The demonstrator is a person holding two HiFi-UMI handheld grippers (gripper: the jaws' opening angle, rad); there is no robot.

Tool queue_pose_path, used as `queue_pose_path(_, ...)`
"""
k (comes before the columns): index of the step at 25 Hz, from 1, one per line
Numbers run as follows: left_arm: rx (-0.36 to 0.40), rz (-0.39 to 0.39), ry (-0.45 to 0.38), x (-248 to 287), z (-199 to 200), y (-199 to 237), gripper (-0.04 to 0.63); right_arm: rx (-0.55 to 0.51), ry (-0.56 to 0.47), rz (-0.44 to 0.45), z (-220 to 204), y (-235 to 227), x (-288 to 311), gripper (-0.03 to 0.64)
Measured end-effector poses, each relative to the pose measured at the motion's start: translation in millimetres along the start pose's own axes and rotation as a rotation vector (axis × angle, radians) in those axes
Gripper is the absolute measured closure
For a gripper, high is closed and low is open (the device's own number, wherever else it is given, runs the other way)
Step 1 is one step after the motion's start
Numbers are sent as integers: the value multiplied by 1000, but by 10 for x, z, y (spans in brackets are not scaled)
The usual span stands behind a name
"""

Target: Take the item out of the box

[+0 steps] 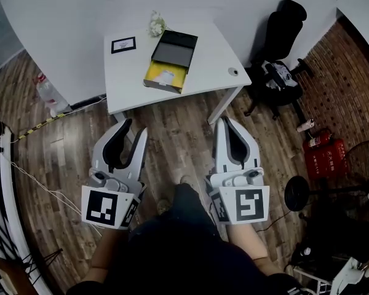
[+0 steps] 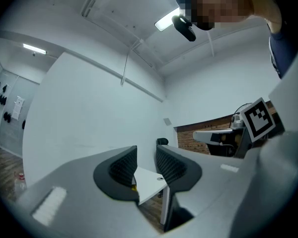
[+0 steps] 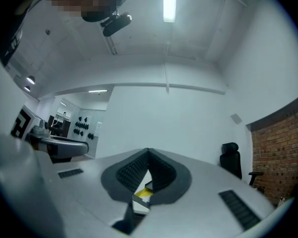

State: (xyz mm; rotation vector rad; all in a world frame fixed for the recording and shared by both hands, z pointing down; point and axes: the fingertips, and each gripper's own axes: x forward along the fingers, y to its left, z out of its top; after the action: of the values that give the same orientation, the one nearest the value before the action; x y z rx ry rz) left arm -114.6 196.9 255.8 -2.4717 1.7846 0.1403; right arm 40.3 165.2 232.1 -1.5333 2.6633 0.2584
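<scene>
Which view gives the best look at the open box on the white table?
The head view: the whole box shows, black lid open, yellow inside, on the table. The left gripper view catches only a yellow sliver of it; the right gripper view a small, partly blocked piece.

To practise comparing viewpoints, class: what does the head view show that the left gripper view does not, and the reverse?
Only the head view: the black lid of the box, the marker card and a red fire extinguisher. Only the left gripper view: the lit ceiling light. Both: the white table, a sliver of the box's yellow, the black office chair and the right gripper.
</scene>
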Motion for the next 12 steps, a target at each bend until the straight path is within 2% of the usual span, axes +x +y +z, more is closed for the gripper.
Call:
queue_pose_path(6, 8, -7, -10, 331, -35, 110, 465, -12, -24, 4, -13, -151, 297, 606)
queue_pose_path(12, 21, 23, -25, 841, -83, 299, 465, -5, -55, 38, -83, -414, 840, 606)
